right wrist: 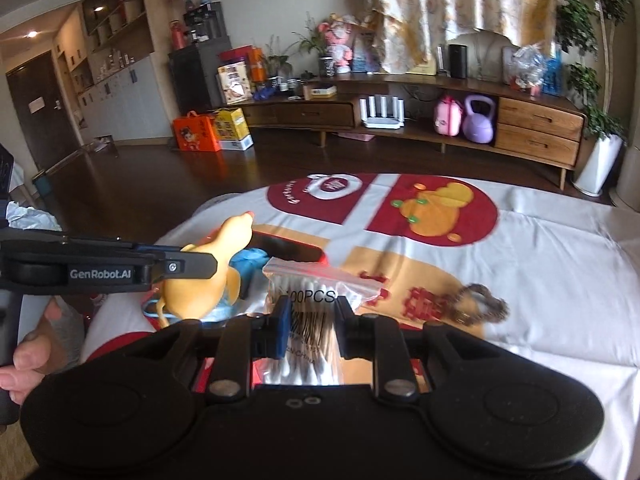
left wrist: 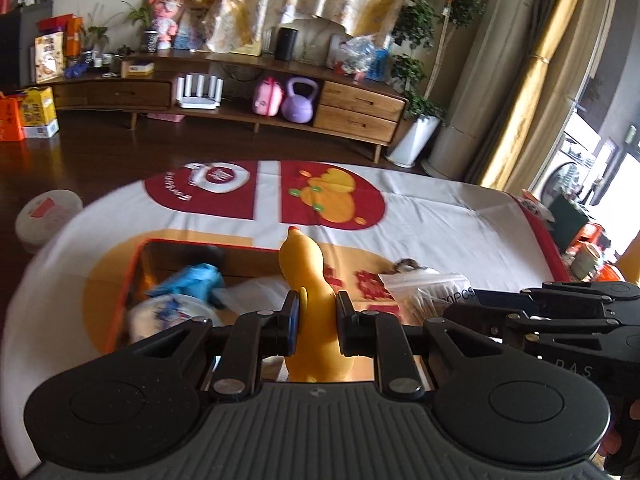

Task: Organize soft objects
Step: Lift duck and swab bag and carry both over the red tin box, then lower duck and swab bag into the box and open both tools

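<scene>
My left gripper (left wrist: 316,320) is shut on a yellow rubber duck (left wrist: 308,280), held upright above the table, its orange beak pointing away. In the right wrist view the same duck (right wrist: 208,276) hangs at the left in the left gripper (right wrist: 188,266). My right gripper (right wrist: 310,322) is shut on a clear zip bag of cotton swabs (right wrist: 312,292), lifted off the cloth. That bag (left wrist: 432,292) also shows in the left wrist view. Below the duck an orange-rimmed box (left wrist: 136,280) holds a blue soft item (left wrist: 192,284) and a white printed pack (left wrist: 168,312).
A white, red and yellow cloth (right wrist: 540,260) covers the table. A small brown beaded item (right wrist: 476,300) lies on it to the right. A white round tub (left wrist: 46,216) sits past the table's left edge. A wooden TV cabinet (right wrist: 536,128) lines the far wall.
</scene>
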The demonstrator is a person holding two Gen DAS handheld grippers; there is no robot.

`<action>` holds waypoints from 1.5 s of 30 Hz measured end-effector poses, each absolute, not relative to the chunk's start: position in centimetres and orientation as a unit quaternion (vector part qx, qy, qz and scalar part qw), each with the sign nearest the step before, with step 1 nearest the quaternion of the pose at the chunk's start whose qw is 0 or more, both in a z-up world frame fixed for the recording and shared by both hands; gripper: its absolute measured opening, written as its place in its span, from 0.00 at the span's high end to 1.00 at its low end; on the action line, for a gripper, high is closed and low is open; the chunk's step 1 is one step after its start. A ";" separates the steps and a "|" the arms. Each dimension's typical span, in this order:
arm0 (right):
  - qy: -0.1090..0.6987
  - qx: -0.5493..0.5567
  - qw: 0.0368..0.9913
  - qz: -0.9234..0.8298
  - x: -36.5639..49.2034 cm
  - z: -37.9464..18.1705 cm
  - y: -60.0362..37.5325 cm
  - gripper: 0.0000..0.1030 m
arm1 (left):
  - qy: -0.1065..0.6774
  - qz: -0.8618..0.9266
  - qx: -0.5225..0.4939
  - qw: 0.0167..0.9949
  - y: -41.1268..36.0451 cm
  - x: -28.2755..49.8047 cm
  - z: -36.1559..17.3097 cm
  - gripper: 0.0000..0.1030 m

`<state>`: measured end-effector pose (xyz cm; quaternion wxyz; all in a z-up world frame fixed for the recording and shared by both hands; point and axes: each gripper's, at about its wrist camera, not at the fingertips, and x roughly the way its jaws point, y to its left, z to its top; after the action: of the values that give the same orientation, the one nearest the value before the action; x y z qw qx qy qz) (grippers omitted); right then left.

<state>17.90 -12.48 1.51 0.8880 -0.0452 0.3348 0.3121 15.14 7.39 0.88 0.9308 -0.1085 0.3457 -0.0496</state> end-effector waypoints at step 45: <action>0.393 -0.125 0.841 0.350 21.6 -6.9 0.8 0.74 | 0.441 0.023 -0.121 0.889 15.9 20.8 -8.2 0.82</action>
<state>21.56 0.81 -6.93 0.8412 -0.1253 0.3926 0.3501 20.82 15.91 -8.25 0.8892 -0.1206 0.4408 0.0227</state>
